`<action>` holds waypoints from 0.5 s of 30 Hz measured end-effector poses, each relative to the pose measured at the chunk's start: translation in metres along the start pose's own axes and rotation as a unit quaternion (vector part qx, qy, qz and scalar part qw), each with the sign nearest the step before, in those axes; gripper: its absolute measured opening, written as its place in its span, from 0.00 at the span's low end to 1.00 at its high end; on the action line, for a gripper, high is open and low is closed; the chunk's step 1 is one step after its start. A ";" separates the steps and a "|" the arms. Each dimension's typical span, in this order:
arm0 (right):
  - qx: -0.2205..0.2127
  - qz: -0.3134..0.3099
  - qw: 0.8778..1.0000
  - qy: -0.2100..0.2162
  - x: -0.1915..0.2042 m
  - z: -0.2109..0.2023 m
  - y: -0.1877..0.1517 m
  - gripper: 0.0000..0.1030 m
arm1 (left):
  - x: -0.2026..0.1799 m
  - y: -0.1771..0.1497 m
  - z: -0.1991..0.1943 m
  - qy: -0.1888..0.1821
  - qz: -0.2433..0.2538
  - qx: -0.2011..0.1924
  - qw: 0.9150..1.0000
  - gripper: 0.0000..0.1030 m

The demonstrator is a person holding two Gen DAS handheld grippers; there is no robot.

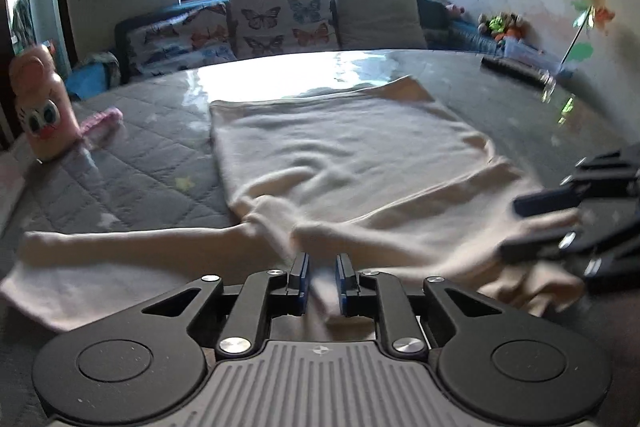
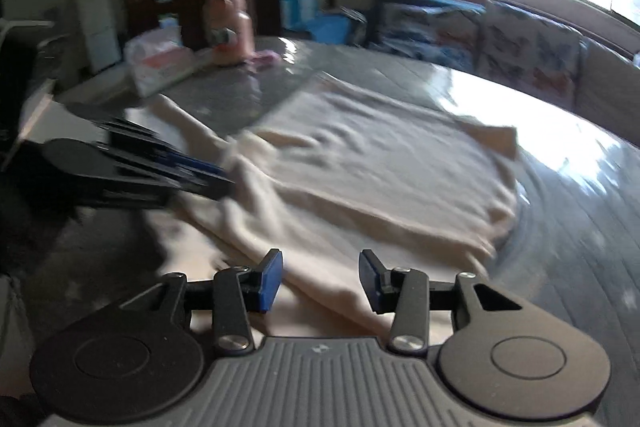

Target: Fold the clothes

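Left claw pinching cream garment edge, right claw agape.

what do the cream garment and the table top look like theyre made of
Cream garment: likely a soft knit or fleece, matte and slightly fuzzy, draping in gentle wrinkles. Table top: seems a quilted grey fabric under a clear glossy sheet, glass or plastic; the stitched diamonds show through beneath bright window glare.

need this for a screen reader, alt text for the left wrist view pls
The left gripper is shut on the near edge of a cream garment spread on a grey table. The right gripper reaches in from the right.
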State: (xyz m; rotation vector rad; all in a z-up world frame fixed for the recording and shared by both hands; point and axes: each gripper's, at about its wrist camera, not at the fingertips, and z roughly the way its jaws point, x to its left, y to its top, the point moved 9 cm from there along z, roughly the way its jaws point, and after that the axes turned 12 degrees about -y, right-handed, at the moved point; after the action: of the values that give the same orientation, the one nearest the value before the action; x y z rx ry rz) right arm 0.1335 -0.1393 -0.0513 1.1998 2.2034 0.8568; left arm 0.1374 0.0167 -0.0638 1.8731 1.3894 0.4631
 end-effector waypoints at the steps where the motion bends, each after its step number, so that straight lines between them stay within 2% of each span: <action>1: 0.003 0.005 1.000 -0.005 -0.007 0.000 -0.003 0.41 | 0.002 -0.001 -0.003 0.001 0.001 -0.001 1.000 0.18; 5: 0.004 0.041 0.999 -0.017 -0.027 -0.003 -0.006 0.41 | 0.005 0.002 -0.015 0.003 -0.010 -0.013 1.000 0.17; 8: 0.008 0.050 0.998 -0.026 -0.032 0.001 -0.007 0.41 | -0.007 0.011 -0.018 -0.021 -0.007 -0.027 0.999 0.17; 11: 0.005 0.047 0.999 -0.026 -0.031 0.003 -0.003 0.41 | -0.021 0.016 -0.008 -0.038 0.007 -0.025 0.999 0.17; 15: -0.004 0.041 0.999 -0.024 -0.026 0.015 0.010 0.41 | -0.026 0.009 0.007 -0.047 0.001 -0.008 0.999 0.17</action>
State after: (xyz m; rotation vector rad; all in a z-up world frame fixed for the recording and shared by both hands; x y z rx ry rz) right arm 0.1620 -0.1532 -0.0508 1.3022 2.1236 0.8594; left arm 0.1389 -0.0109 -0.0576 1.8599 1.3174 0.3805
